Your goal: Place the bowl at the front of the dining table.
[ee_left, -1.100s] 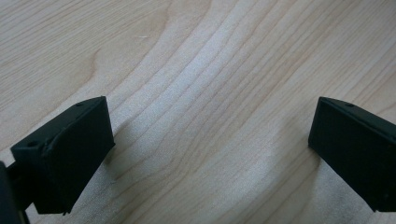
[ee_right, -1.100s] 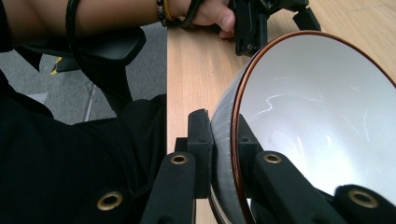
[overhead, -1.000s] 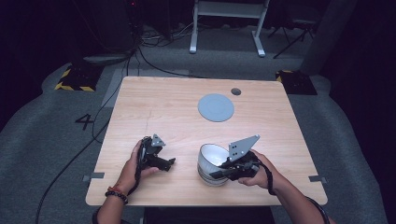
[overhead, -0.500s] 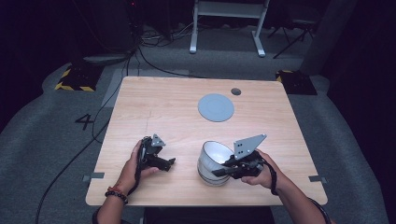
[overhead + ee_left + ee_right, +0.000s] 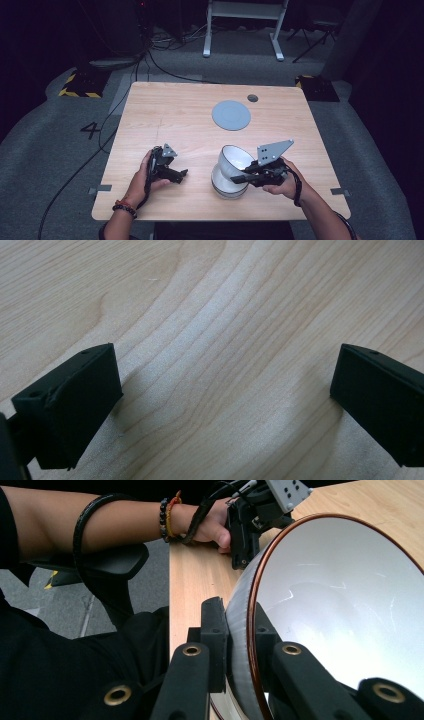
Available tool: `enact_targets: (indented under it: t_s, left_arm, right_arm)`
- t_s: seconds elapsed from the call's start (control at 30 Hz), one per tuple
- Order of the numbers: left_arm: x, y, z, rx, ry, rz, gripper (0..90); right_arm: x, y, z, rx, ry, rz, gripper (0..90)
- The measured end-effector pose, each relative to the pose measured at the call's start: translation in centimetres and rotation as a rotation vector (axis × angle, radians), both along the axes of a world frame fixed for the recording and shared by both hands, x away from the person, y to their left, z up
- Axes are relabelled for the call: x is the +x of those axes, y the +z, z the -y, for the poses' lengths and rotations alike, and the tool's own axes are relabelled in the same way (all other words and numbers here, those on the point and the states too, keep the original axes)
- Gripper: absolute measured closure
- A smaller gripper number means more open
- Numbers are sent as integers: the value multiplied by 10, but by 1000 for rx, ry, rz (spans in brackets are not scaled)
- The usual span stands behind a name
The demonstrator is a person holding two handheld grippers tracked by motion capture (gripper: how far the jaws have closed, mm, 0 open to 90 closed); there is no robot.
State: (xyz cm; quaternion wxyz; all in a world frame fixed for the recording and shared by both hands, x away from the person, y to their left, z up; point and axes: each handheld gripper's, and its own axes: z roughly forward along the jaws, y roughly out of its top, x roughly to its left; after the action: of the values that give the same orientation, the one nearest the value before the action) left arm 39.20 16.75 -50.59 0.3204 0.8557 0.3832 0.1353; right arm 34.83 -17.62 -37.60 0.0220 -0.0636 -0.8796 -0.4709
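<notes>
- The right claw (image 5: 239,176) is clamped on the rim of the upper bowl (image 5: 235,161), 1 jaw outside the grey wall, the other inside, as the right gripper view shows (image 5: 239,645).
- That upper bowl is tilted, its mouth facing up and toward the surface's far-left; in the right gripper view its white inside (image 5: 345,605) and brown rim stand almost on edge.
- It sits above a 2nd, lower bowl (image 5: 227,187) that rests upright on the wooden surface (image 5: 175,120), near the front edge, right of centre; whether the 2 touch cannot be told.
- The left claw (image 5: 181,174) lies low on the surface, just left of the bowls, jaws apart with bare wood between them in the left gripper view (image 5: 225,390).
- A flat grey disc (image 5: 231,115) lies well apart, toward the far edge, with a small dark hole (image 5: 252,98) beyond it.
- Open wood spreads across the far-left half and the right margin; the front edge is close behind both hands.
</notes>
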Motion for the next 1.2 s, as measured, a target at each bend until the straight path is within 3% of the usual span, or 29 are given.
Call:
enact_targets:
  t_s: [0.77, 1.2]
  left_arm:
    - [0, 0, 0, 0, -1, 1, 2]
    - [0, 0, 0, -1, 1, -1, 2]
  right_arm:
    - [14, 16, 15, 18, -90, 46, 824]
    - [25, 18, 20, 22, -131, 48, 825]
